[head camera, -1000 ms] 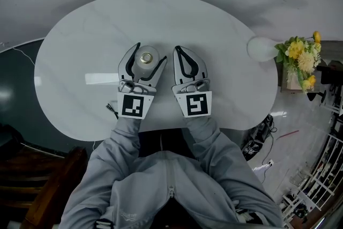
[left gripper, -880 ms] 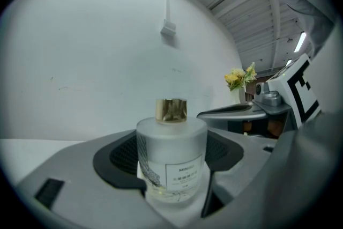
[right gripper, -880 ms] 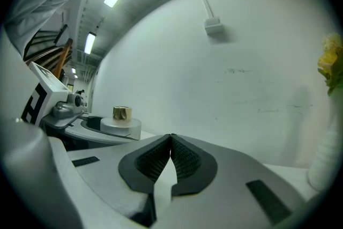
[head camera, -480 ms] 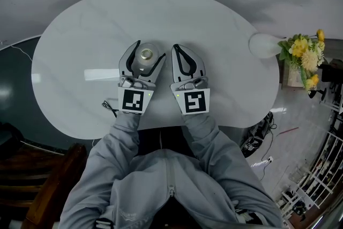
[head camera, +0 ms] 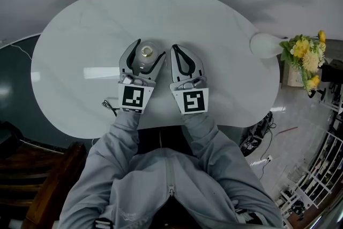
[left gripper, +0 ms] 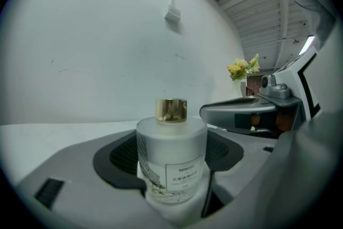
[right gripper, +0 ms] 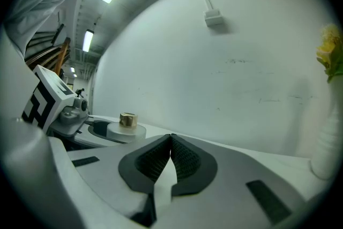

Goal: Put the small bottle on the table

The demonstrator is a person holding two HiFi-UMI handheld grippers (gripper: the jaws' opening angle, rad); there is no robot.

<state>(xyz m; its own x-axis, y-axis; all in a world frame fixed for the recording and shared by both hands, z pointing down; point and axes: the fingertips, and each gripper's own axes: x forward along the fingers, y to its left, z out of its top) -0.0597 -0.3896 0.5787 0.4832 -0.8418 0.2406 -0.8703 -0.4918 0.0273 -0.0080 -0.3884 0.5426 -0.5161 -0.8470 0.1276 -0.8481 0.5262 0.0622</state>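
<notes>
The small bottle (head camera: 146, 54) is frosted white glass with a gold cap and a printed label. It stands upright between the jaws of my left gripper (head camera: 144, 57), which is shut on it, over the near middle of the white oval table (head camera: 80, 35). In the left gripper view the bottle (left gripper: 171, 161) fills the gap between the dark pads, and its base is hidden by the gripper body. My right gripper (head camera: 174, 51) lies just to the right, jaws shut with nothing in them; its tips (right gripper: 171, 139) meet. From there the bottle's cap (right gripper: 127, 120) shows at the left.
A vase of yellow flowers (head camera: 303, 56) stands beyond the table's right end, beside a white round object (head camera: 264, 44). A thin cable (head camera: 110, 109) lies at the table's near edge. Dark wooden furniture (head camera: 32, 179) is at lower left.
Both grippers and the table sit slightly higher in the head view. The left gripper's hold on the bottle is unchanged, and the right stays shut.
</notes>
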